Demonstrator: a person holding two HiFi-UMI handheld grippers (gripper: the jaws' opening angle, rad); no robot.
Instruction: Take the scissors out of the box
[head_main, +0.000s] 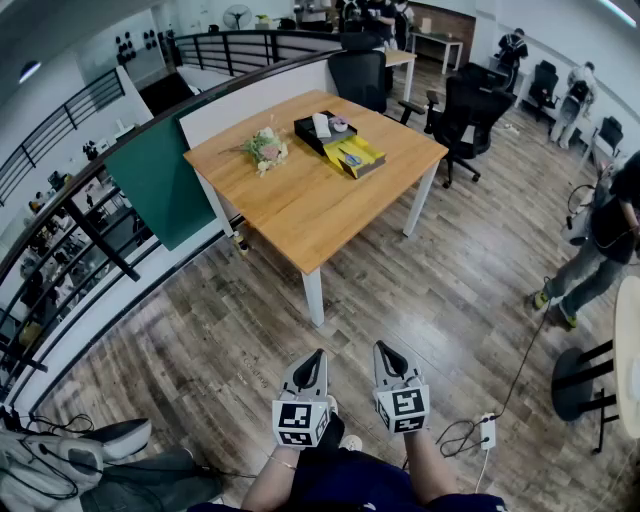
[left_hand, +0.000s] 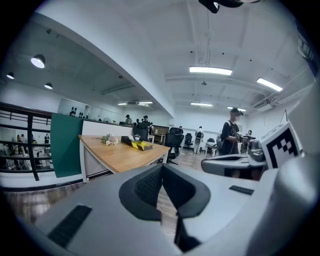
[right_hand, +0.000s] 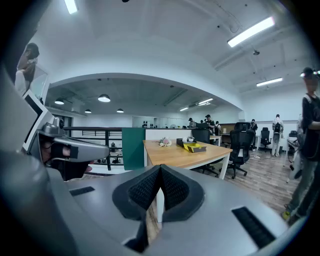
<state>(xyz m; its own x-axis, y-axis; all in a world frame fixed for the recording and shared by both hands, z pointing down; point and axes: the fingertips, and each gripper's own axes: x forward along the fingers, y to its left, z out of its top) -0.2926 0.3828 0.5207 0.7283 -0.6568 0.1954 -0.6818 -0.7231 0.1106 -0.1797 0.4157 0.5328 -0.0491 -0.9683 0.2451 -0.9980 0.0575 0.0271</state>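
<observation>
A black box (head_main: 318, 133) with small items in it lies near the far edge of the wooden table (head_main: 300, 200), and its yellow lid (head_main: 353, 155) lies beside it. I cannot make out scissors from this distance. My left gripper (head_main: 313, 357) and right gripper (head_main: 384, 350) hang side by side over the wood floor, well short of the table, both shut with nothing between their pads. The left gripper view shows the box (left_hand: 131, 141) far off beyond the shut left gripper (left_hand: 162, 167). Above the shut right gripper (right_hand: 160, 169), the right gripper view shows the box (right_hand: 186, 143) too.
A small flower bunch (head_main: 266, 149) lies on the table left of the box. Black office chairs (head_main: 465, 115) stand behind and to the right of the table. A green panel (head_main: 160, 180) leans at the railing on the left. A person (head_main: 600, 240) stands at right; a power strip (head_main: 487, 432) lies on the floor.
</observation>
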